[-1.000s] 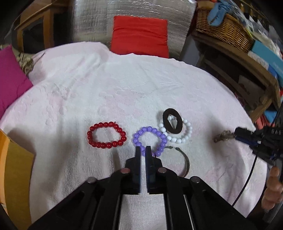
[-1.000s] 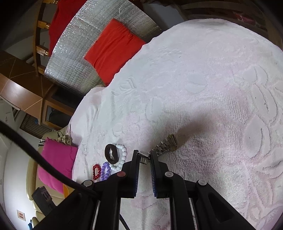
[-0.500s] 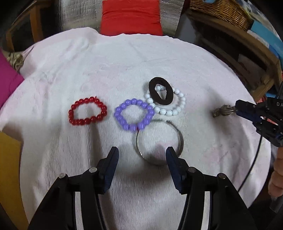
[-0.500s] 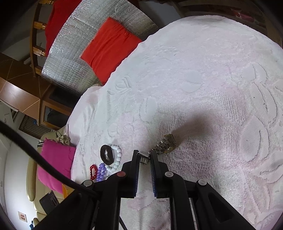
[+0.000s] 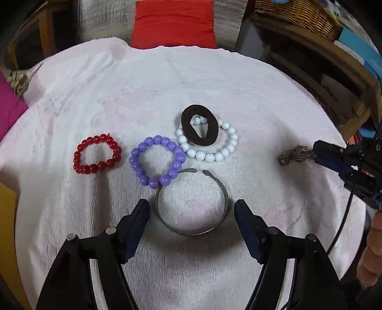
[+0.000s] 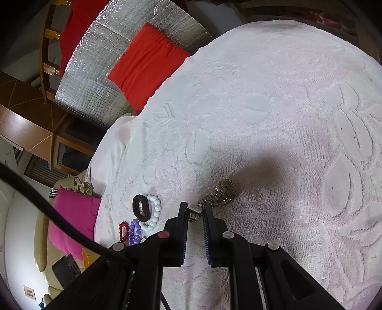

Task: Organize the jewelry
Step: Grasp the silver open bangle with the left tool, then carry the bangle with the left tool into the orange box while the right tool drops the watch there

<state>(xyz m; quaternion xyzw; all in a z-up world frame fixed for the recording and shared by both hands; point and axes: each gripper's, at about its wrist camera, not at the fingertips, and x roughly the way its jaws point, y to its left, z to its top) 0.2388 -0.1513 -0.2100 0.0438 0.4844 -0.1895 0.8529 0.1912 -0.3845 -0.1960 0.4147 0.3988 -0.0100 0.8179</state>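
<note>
Terry towel (image 5: pixel 148 78) under beaded bracelets, metal bangle (image 5: pixel 191 202), linked watch (image 6: pixel 218 194)

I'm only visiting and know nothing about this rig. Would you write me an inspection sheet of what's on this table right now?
Surface: pale towel, patterned.
Job's things: red bracelet, purple bracelet, white bracelet under black band, metal bangle, watch.
Clutter: nothing seen.
Grippers: left gripper jaws wide, flanking the bangle; right gripper shut on the watch strap.
Cables: black cable at right.
Surroundings: red cushion, wicker basket.
</note>
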